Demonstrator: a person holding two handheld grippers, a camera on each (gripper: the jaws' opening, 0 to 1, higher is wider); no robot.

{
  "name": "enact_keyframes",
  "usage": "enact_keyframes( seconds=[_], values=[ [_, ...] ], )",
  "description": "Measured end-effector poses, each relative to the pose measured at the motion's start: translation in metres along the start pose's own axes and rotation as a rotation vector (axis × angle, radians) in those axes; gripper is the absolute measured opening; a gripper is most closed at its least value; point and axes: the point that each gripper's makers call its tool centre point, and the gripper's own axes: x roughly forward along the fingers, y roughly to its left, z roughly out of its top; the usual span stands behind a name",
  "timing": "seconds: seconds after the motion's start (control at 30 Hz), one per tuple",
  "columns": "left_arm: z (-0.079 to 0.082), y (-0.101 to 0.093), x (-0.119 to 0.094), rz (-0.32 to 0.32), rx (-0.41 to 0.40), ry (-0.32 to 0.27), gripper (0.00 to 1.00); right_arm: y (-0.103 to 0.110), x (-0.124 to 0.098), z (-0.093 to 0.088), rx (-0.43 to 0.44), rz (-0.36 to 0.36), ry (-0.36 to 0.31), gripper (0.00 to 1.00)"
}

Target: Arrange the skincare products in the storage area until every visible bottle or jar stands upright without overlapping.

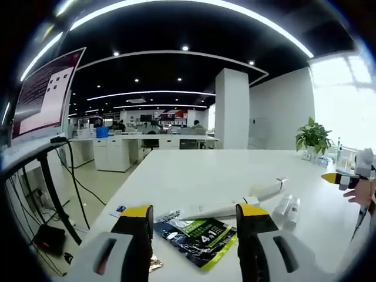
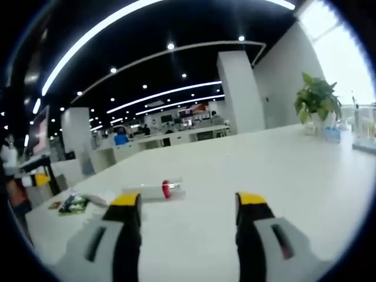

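Left claw (image 1: pixel 195 226) is hovering spread and empty over the white counter (image 1: pixel 235 170). A green sachet (image 1: pixel 197 235) is lying between its jaws; white tube (image 1: pixel 235 202) lying flat at 12 o'clock. Right claw (image 2: pixel 188 220) is hovering spread, empty; red-capped tube (image 2: pixel 150 190) lying flat at 11 o'clock.

Surface (image 1: pixel 194 176): white. Left tongs (image 1: pixel 194 220) & right tongs (image 2: pixel 189 208): grey, yellow tips, black inner faces. Sachet (image 1: pixel 197 238): dk green/black, white print. Tube (image 1: pixel 235 202): white; red cap (image 2: pixel 166 189). Plant (image 2: pixel 317 97): green.
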Motion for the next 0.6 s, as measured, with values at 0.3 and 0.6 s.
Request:
enact_keyframes(
  seconds=[0.3, 0.6],
  values=[
    [0.004, 0.003, 0.003, -0.023, 0.04, 0.017, 0.6, -0.005, -0.004, -0.002, 0.001, -0.021, -0.007, 0.63],
    [0.009, 0.002, 0.016, -0.05, 0.058, 0.032, 0.61, -0.016, -0.015, -0.003, -0.016, -0.057, -0.018, 0.63]
  ],
)
